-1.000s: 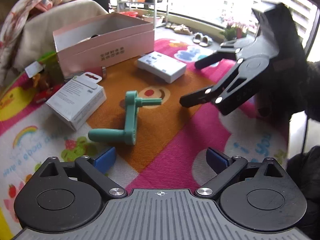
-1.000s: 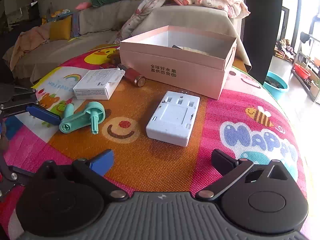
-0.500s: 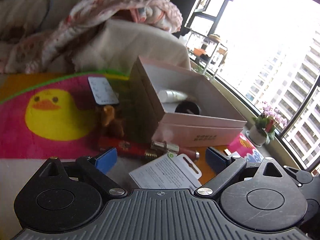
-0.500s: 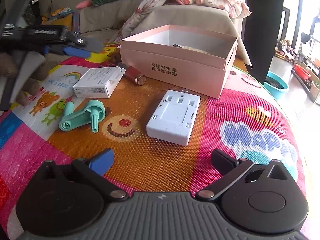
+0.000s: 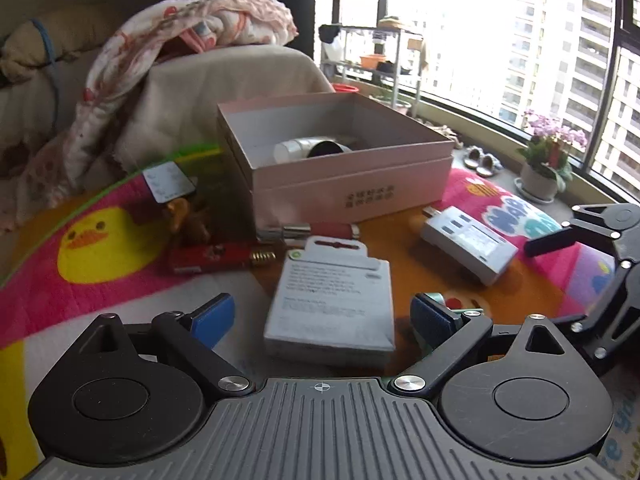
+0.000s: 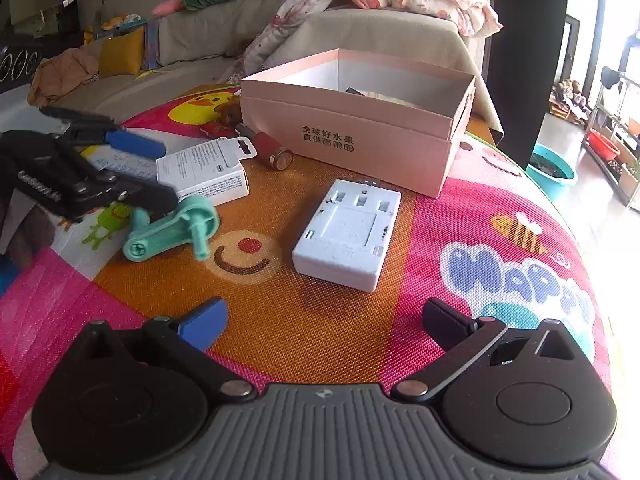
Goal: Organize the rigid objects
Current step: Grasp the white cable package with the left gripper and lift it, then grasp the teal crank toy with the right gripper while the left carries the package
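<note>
My left gripper is open, its fingers either side of the near end of a small white retail box; it also shows in the right wrist view. The left gripper also shows there. My right gripper is open and empty, low over the mat in front of a white power adapter, also seen in the left wrist view. A green plastic crank lies beside the white box. An open pink box holds a few items.
A red cylinder and a red packet lie against the pink box. A covered sofa with a blanket stands behind. The colourful mat drops off at the right, toward a potted plant.
My left gripper swung away from the green crank, rose, then came down around the small white box. My right gripper has stayed still and open.
</note>
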{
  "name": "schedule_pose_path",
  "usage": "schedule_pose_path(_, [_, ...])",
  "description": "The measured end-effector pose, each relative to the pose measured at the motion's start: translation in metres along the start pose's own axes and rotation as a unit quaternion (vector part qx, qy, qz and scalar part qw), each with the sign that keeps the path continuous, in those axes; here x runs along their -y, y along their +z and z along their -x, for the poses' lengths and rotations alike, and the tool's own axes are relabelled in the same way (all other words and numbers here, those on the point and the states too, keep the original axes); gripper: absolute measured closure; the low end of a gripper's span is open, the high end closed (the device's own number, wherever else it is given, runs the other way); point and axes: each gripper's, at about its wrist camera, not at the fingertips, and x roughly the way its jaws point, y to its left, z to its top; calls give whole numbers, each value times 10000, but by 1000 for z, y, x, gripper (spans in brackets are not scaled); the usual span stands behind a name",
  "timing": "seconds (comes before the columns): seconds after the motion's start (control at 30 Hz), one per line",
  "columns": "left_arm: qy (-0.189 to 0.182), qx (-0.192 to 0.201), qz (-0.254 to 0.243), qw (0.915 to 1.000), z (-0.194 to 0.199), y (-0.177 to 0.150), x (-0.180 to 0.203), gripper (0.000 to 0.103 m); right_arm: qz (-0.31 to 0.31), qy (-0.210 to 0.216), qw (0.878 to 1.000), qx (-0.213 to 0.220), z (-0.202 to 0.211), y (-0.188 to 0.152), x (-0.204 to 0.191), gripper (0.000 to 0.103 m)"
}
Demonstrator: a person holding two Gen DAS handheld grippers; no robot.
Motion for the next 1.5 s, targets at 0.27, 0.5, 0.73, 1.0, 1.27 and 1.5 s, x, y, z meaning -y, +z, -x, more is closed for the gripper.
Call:
schedule_pose_path(0.27, [15, -268, -34, 9996, -18, 0, 7, 5, -22, 20, 10000, 18, 0, -1, 1, 0])
schedule_pose_path(0.5, [293, -99, 103, 9995, -29, -1, 2, 22, -11, -1, 10000, 25, 1, -1, 0, 0])
schedule_pose_path(0.73, [142, -138, 16, 9998, 0, -20, 7, 28, -12, -47, 10000, 37, 2, -1, -1, 0])
schedule_pose_path(1.0, [920, -373, 684, 9927, 59, -61, 9, 28, 798, -185, 9944, 663, 24, -1, -40, 0])
schedule_pose_path(1.27, [812, -494, 715, 9929, 77, -70, 13, 28, 1940, 453, 9783, 563, -4, 19, -95, 0])
schedule_pose_path(1.5, [736, -361, 805, 9934, 83, -71, 11, 28, 1540, 1055, 9823, 165, -33, 46, -88, 20])
